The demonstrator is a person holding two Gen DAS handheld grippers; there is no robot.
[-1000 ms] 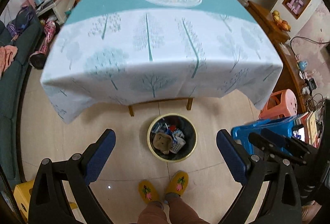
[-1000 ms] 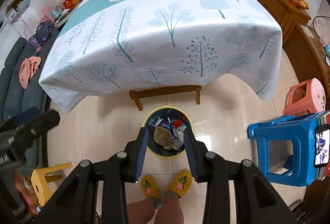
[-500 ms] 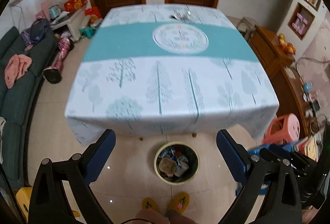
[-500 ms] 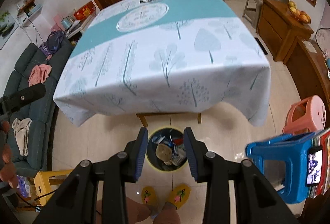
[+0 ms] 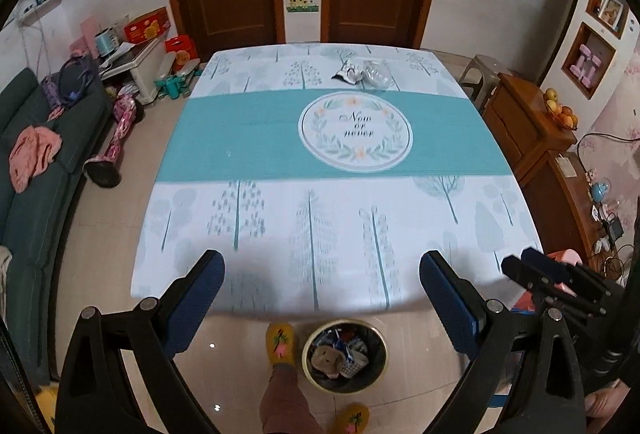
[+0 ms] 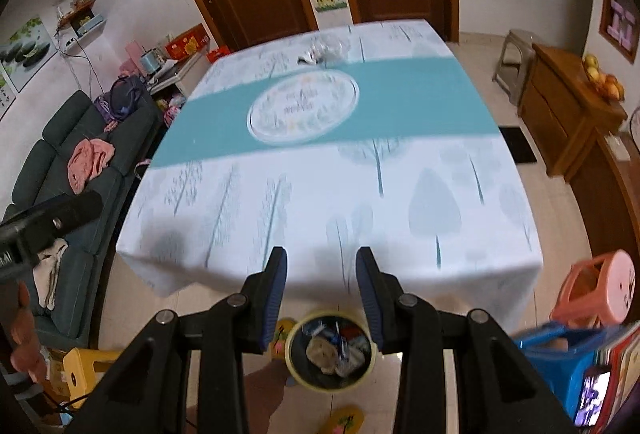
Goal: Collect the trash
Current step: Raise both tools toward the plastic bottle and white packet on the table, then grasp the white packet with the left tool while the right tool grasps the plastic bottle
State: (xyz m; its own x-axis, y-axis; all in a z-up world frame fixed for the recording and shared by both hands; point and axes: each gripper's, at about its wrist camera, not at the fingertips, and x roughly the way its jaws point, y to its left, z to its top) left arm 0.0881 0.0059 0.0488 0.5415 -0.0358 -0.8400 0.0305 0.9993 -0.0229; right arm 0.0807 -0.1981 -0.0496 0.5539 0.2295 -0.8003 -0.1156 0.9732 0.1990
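Two grippers hung over the near edge of the table, and neither had anything between its pads. The left gripper stood spread wide, its blue fingers far apart over the tree-print cloth. The right gripper was part-way parted, a narrower gap, also bare. Below them on the floor, just in front of the table's edge, sat the trash bin, already holding wrappers and a brown lump.

What remained to collect lay at the far side of the tablecloth: a crumpled silver wrapper touching a clear plastic piece, beyond the round printed emblem. In the right wrist view that spot was smeared by motion, so whether the clear piece was a cup or a bag was hard to say.

The reach looked like the main risk. Both items sat well apart from the grippers, and leaning across could drag the loose cloth and shift them. Thin clear plastic might slip or crush under the pads, and the right gripper's narrower gap could nudge it away instead of straddling it. The person's slippered foot stood just beside the bin, so a step could knock it.
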